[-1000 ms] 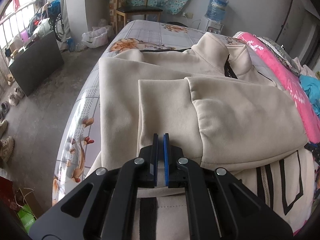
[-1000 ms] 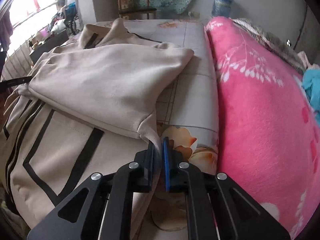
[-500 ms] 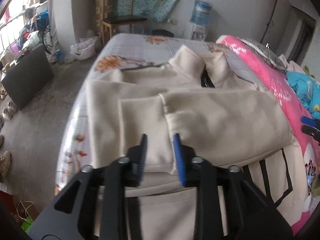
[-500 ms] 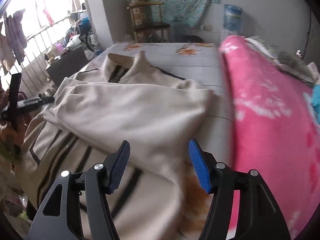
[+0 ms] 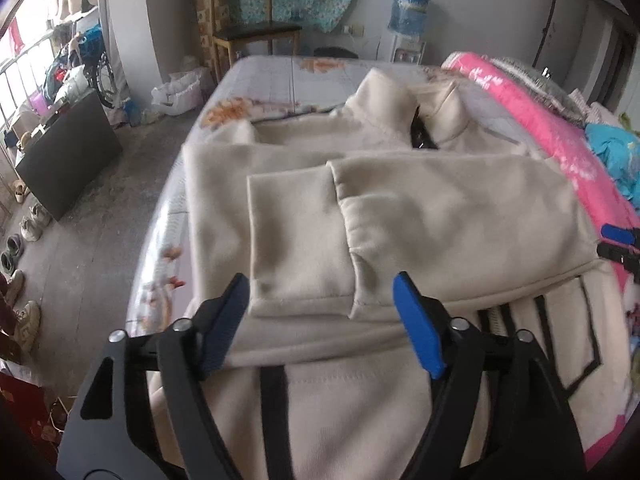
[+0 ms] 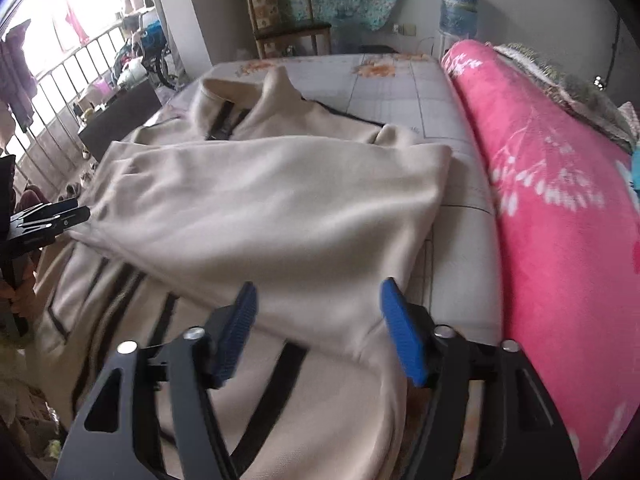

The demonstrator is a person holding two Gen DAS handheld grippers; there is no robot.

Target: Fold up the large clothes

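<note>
Bedroom w/ grey walls, a chair [image 5: 256,36] and water jug [image 5: 410,12] at the far wall; bed [image 5: 272,80] w/ flowered sheet fills the middle, pink blanket [image 6: 560,208] along its right side.

Left claw [image 5: 320,320] points down at a slant over the near part of the jacket [image 5: 400,216], jaws opening, already wide; blue pads clear of the cloth, the sleeve cuff [image 5: 304,292] lying under the gap but not pinched. Right claw [image 6: 318,328] slants down the same way over the jacket's right edge, jaws opening and wide too, fabric below them, nothing gripped. Each claw shows at the edge of the other's view.

No containers near the work.

Jacket is beige, lying flat on the bed, collar [image 5: 400,108] toward the far end, dark zip at the neck. Both sleeves are folded across the chest, cuffs meeting near the left claw. Black stripes and outlined rectangles mark the near hem part. Some blur in both views.
</note>
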